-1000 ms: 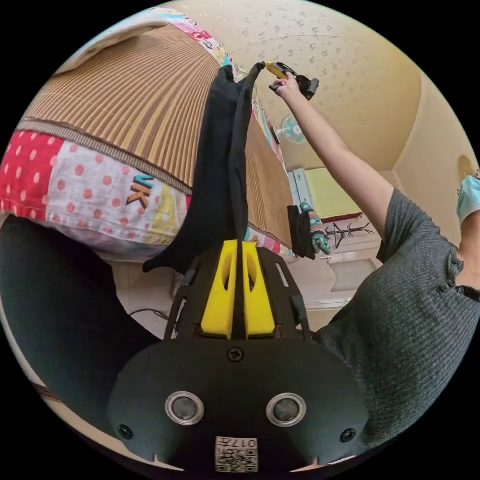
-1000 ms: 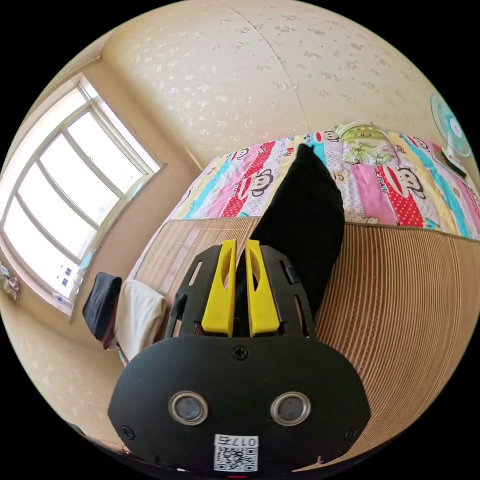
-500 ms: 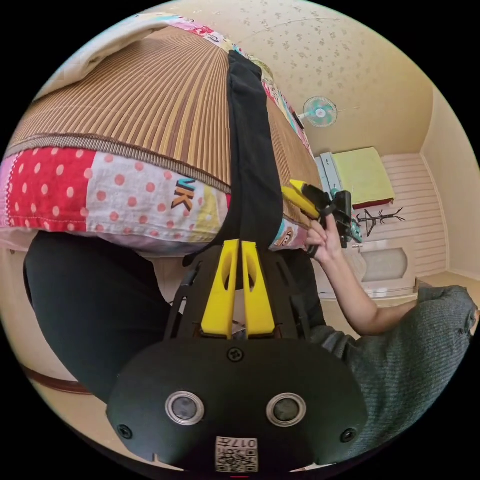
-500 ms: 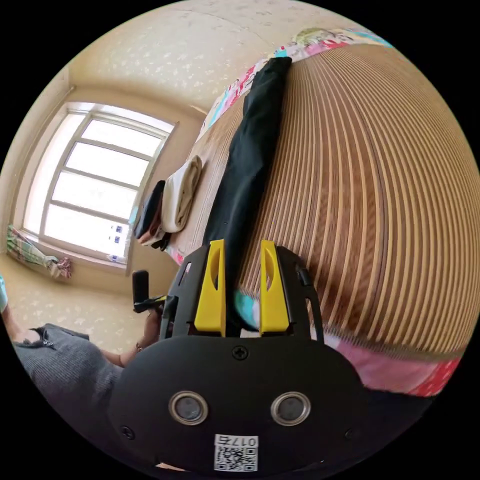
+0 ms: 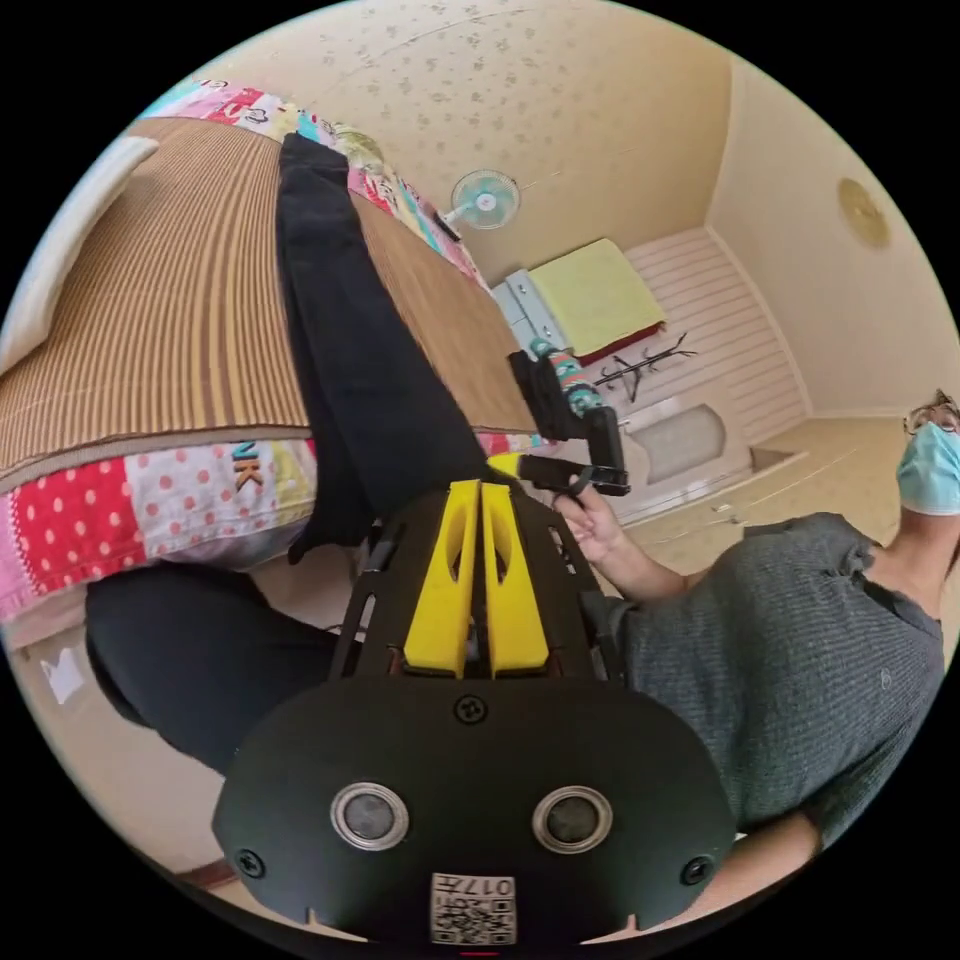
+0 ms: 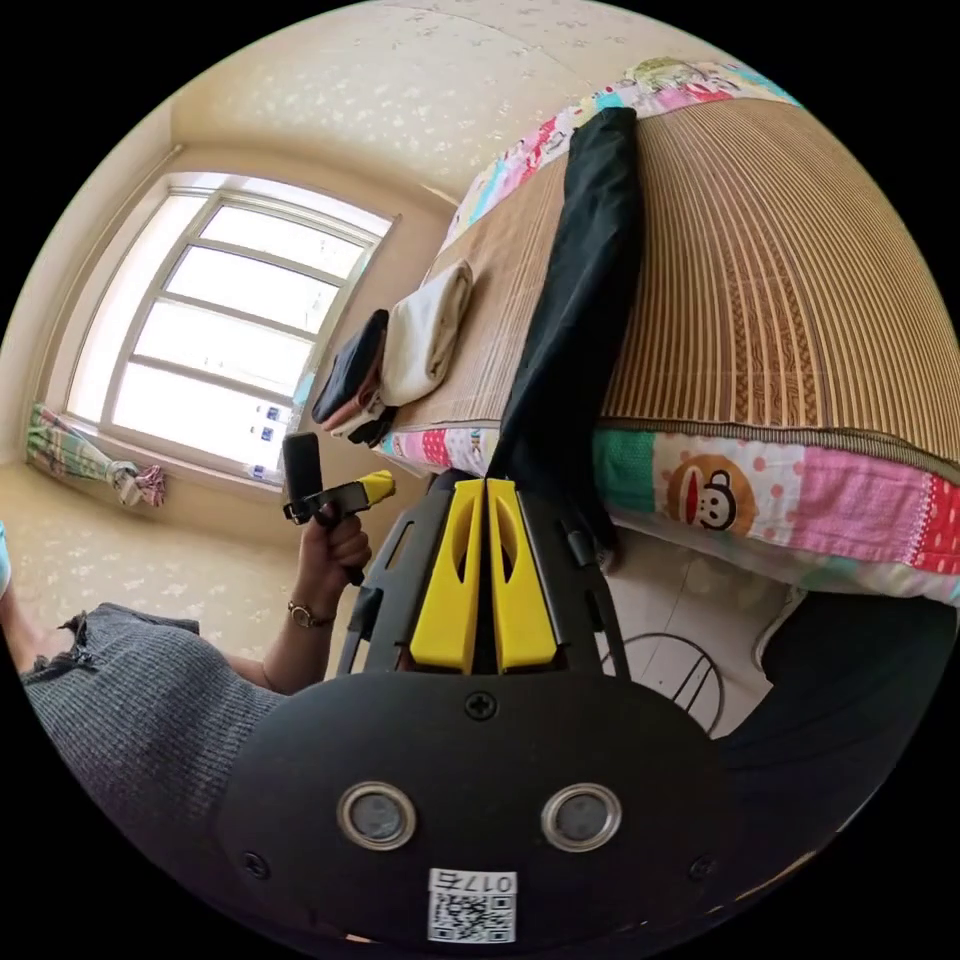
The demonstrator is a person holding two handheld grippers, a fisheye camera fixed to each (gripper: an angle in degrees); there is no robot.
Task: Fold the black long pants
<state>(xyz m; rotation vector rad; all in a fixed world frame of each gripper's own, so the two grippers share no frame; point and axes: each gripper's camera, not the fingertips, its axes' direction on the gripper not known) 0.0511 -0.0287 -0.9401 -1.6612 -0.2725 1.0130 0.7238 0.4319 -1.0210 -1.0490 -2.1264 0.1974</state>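
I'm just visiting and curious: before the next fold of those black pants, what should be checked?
1. Pants lie as one long strip on the mat: ok.
2. Whole pants on the mat: not ok, near end hangs over the bed edge.
3. Left gripper apart from the pants, jaws shut: ok.
4. Right gripper has cloth between its shut jaws: cannot tell.
5. Folded clothes beside the pants, apart: ok.
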